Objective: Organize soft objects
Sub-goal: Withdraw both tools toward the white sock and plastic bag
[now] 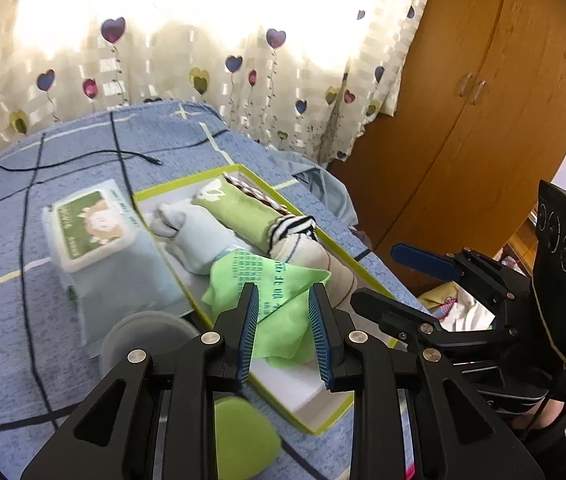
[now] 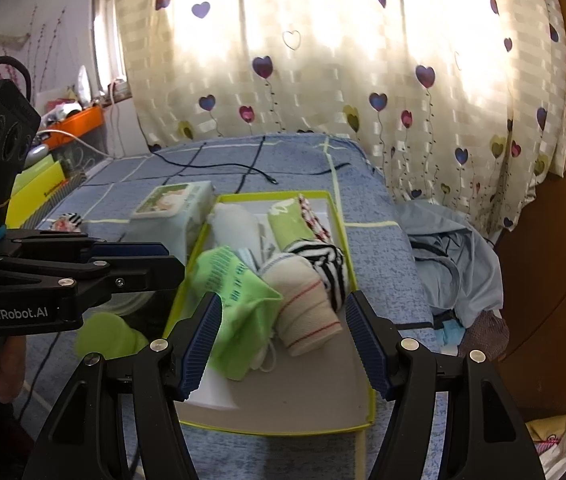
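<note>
Cloth, bright green, lay loose in the yellow-rimmed box right ahead of the left tongs, whose jaws stood partly apart with nothing pinched, likely just dropped there beside the rolled socks. Right tongs gaped wide and empty just short of the same box. Box sat on a blue checked bedspread, heart-print curtain and wooden wardrobe beyond.

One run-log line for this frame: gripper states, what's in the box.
left gripper: open, empty | right gripper: open, empty | green cloth: lying in box beside rolled socks | wipes pack: outside box
</note>
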`<state>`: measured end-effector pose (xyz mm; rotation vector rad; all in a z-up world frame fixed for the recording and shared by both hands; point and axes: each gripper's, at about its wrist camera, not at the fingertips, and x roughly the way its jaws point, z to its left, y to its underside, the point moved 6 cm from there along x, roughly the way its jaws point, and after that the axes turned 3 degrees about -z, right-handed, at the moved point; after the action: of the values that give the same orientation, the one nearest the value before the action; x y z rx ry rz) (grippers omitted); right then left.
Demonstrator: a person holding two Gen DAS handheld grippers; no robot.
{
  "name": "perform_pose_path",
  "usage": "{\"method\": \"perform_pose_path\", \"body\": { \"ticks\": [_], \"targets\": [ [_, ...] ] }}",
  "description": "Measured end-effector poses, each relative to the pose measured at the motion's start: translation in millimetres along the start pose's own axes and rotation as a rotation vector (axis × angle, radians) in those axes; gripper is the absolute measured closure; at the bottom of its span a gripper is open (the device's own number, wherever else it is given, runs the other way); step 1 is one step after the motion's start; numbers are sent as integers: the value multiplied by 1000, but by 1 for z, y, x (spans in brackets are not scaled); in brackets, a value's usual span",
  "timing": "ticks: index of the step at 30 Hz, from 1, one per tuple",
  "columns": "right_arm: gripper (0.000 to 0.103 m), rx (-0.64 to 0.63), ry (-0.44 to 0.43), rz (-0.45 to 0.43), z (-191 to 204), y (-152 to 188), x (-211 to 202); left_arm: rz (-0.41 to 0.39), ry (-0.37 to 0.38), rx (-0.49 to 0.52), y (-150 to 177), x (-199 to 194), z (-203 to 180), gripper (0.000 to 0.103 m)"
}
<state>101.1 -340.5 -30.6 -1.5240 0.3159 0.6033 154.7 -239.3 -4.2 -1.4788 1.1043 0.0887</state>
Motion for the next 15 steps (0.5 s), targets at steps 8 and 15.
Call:
{"method": "perform_pose_path", "body": {
  "ticks": [8, 15],
  "targets": [
    [38, -32, -43, -30, 31, -13, -7, -77, -82, -18, 2, -35, 23, 76],
    [34, -59, -79, -46, 61, -22, -5, -108, -153, -53, 12, -59, 54, 76]
  ]
}}
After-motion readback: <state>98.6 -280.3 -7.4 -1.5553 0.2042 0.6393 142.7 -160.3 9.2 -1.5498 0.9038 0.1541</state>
